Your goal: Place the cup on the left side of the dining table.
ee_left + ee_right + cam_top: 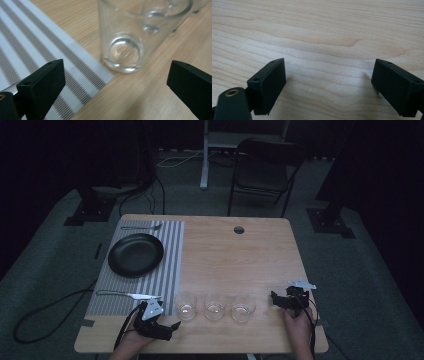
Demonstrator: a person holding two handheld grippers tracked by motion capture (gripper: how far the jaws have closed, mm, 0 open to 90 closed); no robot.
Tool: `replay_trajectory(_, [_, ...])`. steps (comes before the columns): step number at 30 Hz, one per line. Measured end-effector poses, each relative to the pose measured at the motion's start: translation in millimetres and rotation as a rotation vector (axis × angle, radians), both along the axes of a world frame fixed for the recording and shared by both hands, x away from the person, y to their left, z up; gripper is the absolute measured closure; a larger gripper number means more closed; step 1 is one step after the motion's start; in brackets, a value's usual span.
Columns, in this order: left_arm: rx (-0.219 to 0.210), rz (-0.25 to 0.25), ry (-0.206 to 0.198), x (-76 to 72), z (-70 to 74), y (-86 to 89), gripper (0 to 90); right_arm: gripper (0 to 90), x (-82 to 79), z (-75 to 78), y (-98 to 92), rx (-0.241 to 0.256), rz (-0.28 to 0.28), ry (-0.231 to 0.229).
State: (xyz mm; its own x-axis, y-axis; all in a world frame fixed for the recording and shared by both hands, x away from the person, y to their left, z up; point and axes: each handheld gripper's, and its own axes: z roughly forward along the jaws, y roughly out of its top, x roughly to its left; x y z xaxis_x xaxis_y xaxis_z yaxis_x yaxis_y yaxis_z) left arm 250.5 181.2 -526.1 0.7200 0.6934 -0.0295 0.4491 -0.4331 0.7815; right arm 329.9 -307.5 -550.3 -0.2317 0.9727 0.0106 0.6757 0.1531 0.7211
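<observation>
Three clear empty glasses stand in a row near the table's front edge: left glass point(185, 305), middle glass point(215, 306), right glass point(243, 308). My left gripper point(170, 328) is just left of and slightly nearer than the left glass, held by a hand. In the left gripper view the left gripper point(115, 80) is open, and the left glass point(122, 47) stands close ahead, beyond the jaws and untouched. My right gripper point(278, 300) is right of the right glass. In the right gripper view the right gripper point(328, 80) is open over bare wood.
A grey striped placemat point(172, 260) covers the table's left part and carries a black plate point(135, 254). A fork point(142, 227) lies at its far edge and a knife point(127, 295) near its front edge. A cable hole point(239, 229) and a chair point(262, 170) sit farther back.
</observation>
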Motion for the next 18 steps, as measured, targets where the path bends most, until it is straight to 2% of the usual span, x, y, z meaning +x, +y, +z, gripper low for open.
replay_trajectory(4, [-0.013,-0.011,-0.010,3.2,0.7,-5.9,2.4,11.8,0.0,0.0,0.0,0.000,0.000,0.000])
replay_trajectory(5, [-0.014,-0.017,0.000,4.1,0.0,-7.9,2.4,11.8,0.0,0.0,0.0,0.000,0.000,0.000])
replay_trajectory(10, [0.011,-0.034,-0.007,6.5,-4.1,-19.1,2.4,11.8,0.0,0.0,0.0,0.000,0.000,0.000])
replay_trajectory(14, [-0.009,-0.036,-0.014,9.7,-5.3,-24.1,2.4,11.8,0.0,0.0,0.0,0.000,0.000,0.000])
replay_trajectory(16, [-0.017,-0.033,-0.022,11.1,-5.1,-26.0,2.4,11.8,0.0,0.0,0.0,0.000,0.000,0.000])
replay_trajectory(18, [-0.029,-0.018,-0.057,11.4,-4.7,-28.0,2.5,11.8,0.0,0.0,0.0,0.000,0.000,0.000])
